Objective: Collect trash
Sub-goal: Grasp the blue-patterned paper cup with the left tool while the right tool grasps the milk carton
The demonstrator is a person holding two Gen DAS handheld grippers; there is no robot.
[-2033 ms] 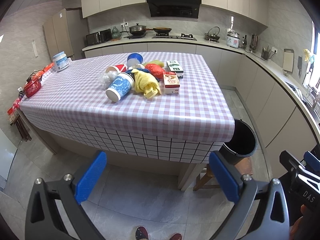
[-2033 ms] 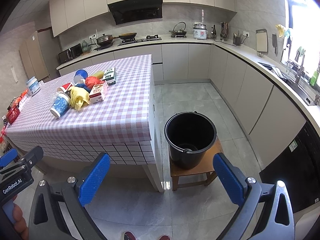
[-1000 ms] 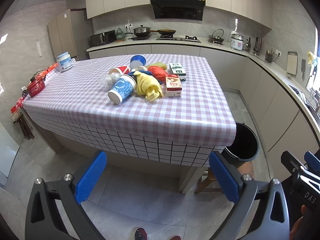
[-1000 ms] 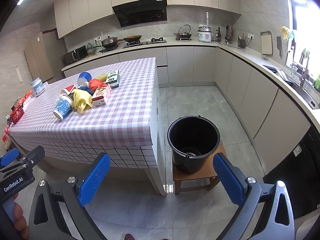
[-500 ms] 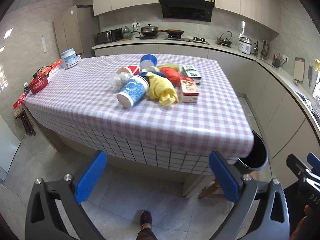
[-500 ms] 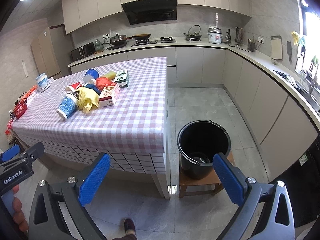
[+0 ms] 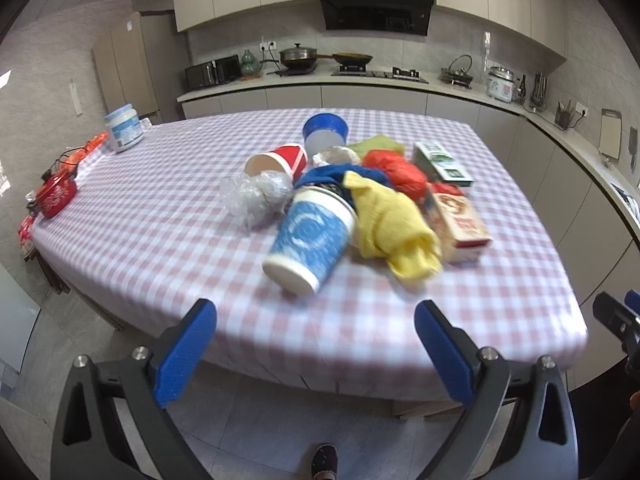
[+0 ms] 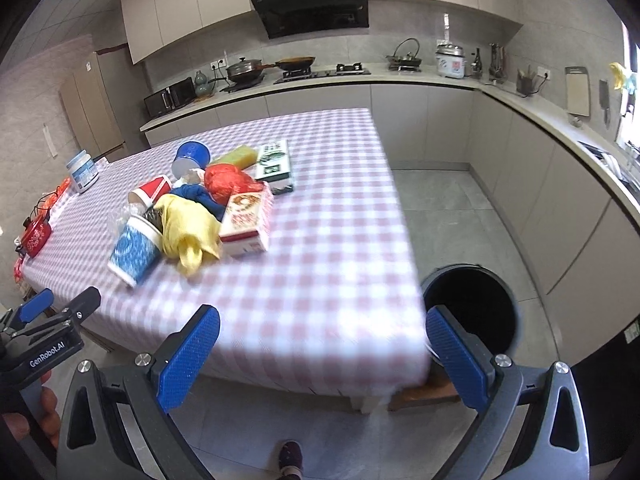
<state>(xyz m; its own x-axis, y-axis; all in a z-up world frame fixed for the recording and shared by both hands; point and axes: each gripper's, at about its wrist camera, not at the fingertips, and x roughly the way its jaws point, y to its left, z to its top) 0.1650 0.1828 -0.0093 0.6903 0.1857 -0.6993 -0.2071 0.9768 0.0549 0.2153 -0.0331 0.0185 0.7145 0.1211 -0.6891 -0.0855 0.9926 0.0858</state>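
Observation:
A heap of trash lies mid-table on the checked cloth (image 7: 168, 240): a tipped blue paper cup (image 7: 310, 240) (image 8: 134, 250), a yellow rag (image 7: 394, 228) (image 8: 188, 228), a red-and-white carton (image 7: 460, 220) (image 8: 246, 220), a red bag (image 7: 396, 174), a red cup (image 7: 278, 160), crumpled clear plastic (image 7: 256, 196), a blue tub (image 7: 324, 136) and a green box (image 8: 274, 160). A black bucket (image 8: 474, 312) stands on a stool beside the table's right corner. My left gripper (image 7: 316, 350) and right gripper (image 8: 322, 354) are both open and empty, short of the near table edge.
A white jar (image 7: 123, 128) and a red pouch (image 7: 56, 196) sit at the table's left side. Kitchen counters (image 8: 540, 120) run along the back and right walls. A person's shoe (image 7: 324, 458) shows on the tiled floor below the grippers.
Both grippers have moved forward and up toward the table, so the trash heap looms larger. In the left wrist view the bucket has slipped out of sight behind the table. Both stayed open.

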